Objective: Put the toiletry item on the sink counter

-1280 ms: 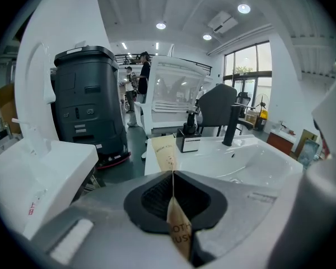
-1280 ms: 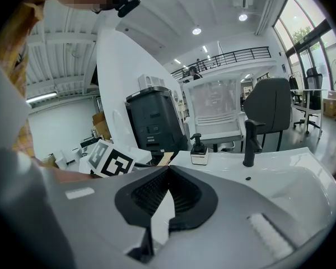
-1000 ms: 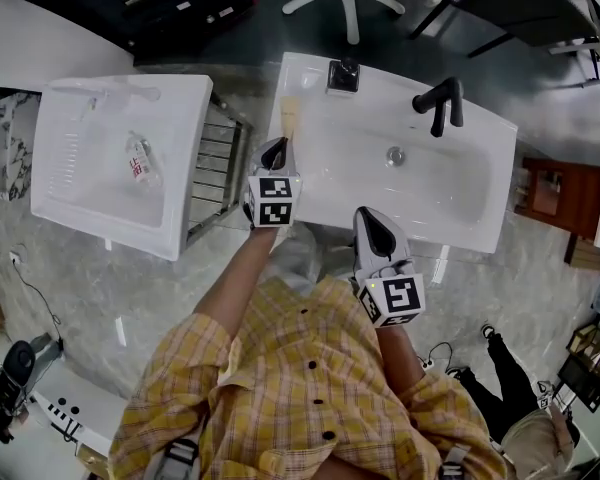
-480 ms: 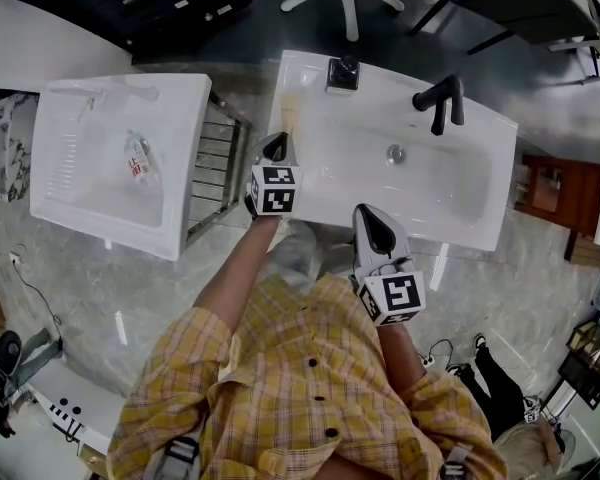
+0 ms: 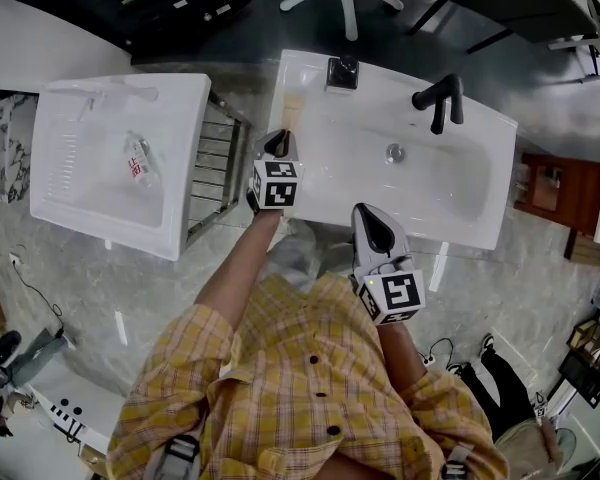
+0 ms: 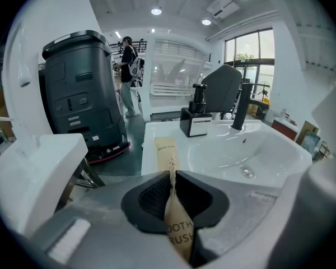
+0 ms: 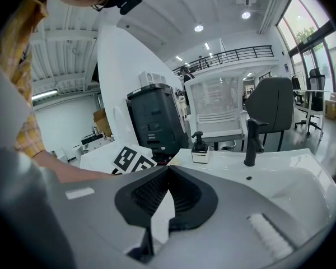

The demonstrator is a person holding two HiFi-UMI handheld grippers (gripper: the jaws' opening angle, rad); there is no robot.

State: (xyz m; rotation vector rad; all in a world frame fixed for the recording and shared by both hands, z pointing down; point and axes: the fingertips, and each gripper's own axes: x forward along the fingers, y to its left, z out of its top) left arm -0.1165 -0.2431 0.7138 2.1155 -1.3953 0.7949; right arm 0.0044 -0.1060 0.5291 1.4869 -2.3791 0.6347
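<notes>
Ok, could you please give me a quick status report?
Left gripper opening, tan paper toothbrush packet between jaws, tip on white sink counter. Right gripper shut, empty. Nothing in the way.

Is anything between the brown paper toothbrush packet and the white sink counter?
Nothing visible does. The brown paper toothbrush packet already rests its far end on the bare white sink counter, while the left gripper is opening its fingers around it.

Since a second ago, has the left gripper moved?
Yes. The left gripper edged along the sink counter toward the soap dispenser; its jaws are opening around the toothbrush packet.
</notes>
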